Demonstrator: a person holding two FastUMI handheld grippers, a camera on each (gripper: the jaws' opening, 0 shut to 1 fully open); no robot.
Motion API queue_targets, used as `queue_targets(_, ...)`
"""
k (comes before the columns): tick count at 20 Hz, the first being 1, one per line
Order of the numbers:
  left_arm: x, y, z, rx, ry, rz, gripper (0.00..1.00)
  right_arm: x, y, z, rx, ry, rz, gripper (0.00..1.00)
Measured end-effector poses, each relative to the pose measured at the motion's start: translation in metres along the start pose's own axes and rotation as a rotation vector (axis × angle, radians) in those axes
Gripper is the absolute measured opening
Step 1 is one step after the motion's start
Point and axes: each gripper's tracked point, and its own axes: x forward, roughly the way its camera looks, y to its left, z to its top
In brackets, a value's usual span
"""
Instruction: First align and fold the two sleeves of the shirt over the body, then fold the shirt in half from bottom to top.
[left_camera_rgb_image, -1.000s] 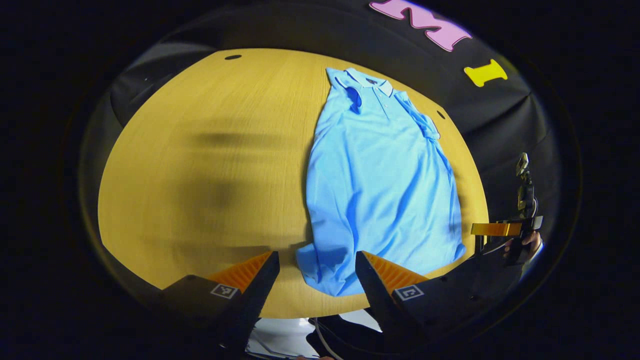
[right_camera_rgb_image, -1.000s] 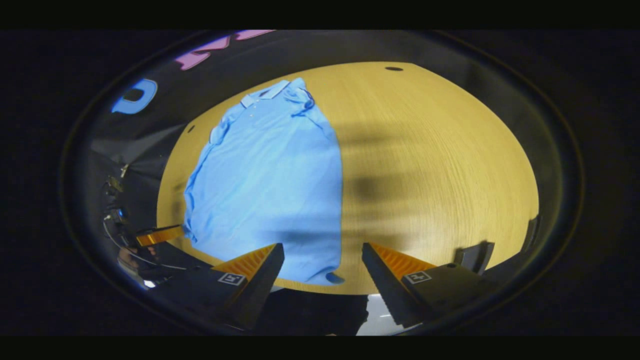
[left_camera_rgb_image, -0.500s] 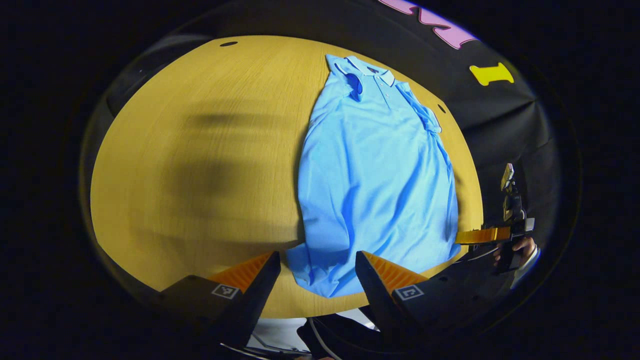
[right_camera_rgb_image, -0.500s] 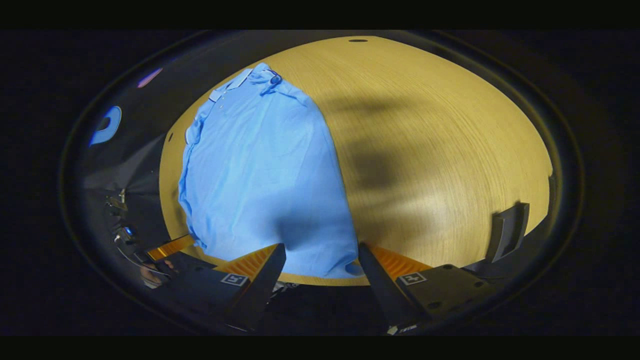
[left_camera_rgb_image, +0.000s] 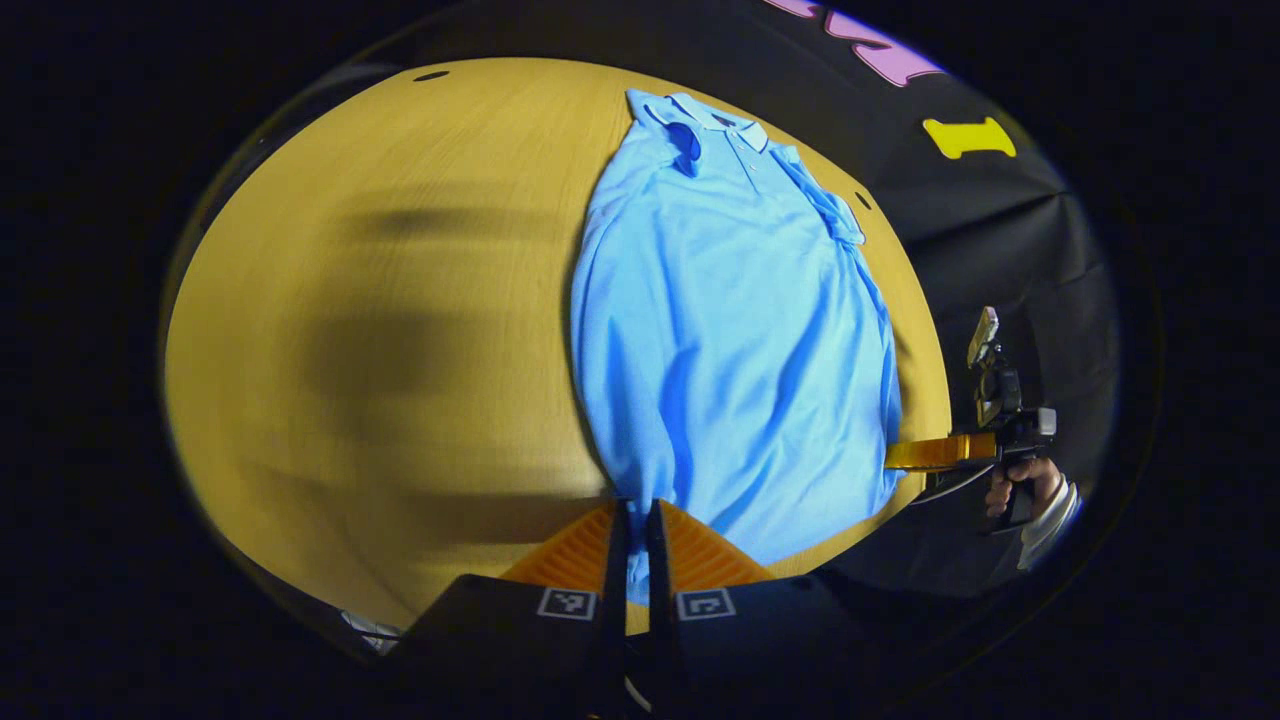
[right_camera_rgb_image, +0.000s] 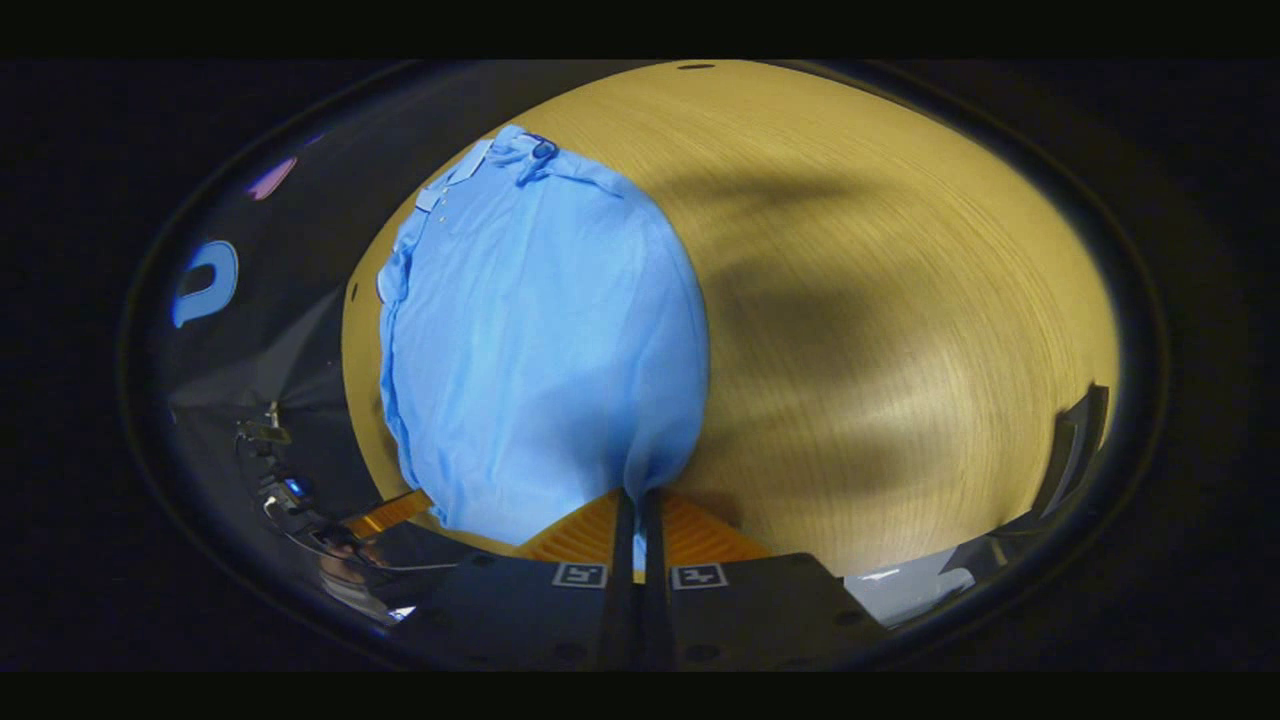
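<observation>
Both grippers pinch the shirt's bottom hem.
Left gripper (left_camera_rgb_image: 632, 520) and right gripper (right_camera_rgb_image: 633, 505) jaws press together on the blue shirt (left_camera_rgb_image: 730, 330), lower centre, over the desk (left_camera_rgb_image: 400, 300).

A light wooden table (left_camera_rgb_image: 400, 300) carries a blue polo shirt (left_camera_rgb_image: 730, 330), spread flat, collar at the far end.

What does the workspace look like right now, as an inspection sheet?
Surface: wooden table, bare beside the shirt.
Job's things: blue shirt flat, collar far, sleeves folded over the body.
Clutter: nothing seen.
Grippers: left gripper shut on the hem's near left corner; right gripper shut on the near right corner.
Cables: thin cable by the far gripper.
Surroundings: black cloth wall; a hand on the other gripper.
</observation>
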Motion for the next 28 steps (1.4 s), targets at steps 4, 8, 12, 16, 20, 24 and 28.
queue_targets(4, -0.001, 0.001, 0.0, 0.051, -0.008, 0.006, 0.06, 0.01, 0.008, -0.001, -0.039, 0.001, 0.043, 0.05)
queue_targets(8, -0.02, -0.005, 0.023, 0.072, -0.082, -0.021, 0.06, -0.017, 0.053, 0.026, -0.091, -0.089, 0.204, 0.05)
queue_targets(12, -0.042, -0.017, 0.06, 0.087, -0.181, -0.048, 0.06, -0.041, 0.089, 0.053, -0.173, -0.163, 0.305, 0.05)
queue_targets(16, -0.051, -0.028, 0.092, 0.132, -0.217, -0.035, 0.06, -0.062, 0.12, 0.095, -0.234, -0.251, 0.365, 0.04)
queue_targets(20, -0.058, -0.044, 0.151, 0.18, -0.307, -0.006, 0.06, -0.083, 0.157, 0.158, -0.354, -0.369, 0.373, 0.05)
queue_targets(24, -0.071, -0.061, 0.233, 0.171, -0.418, 0.002, 0.06, -0.1, 0.186, 0.219, -0.442, -0.454, 0.357, 0.04)
queue_targets(28, -0.07, -0.06, 0.322, 0.158, -0.507, 0.051, 0.06, -0.107, 0.209, 0.299, -0.466, -0.535, 0.331, 0.0)
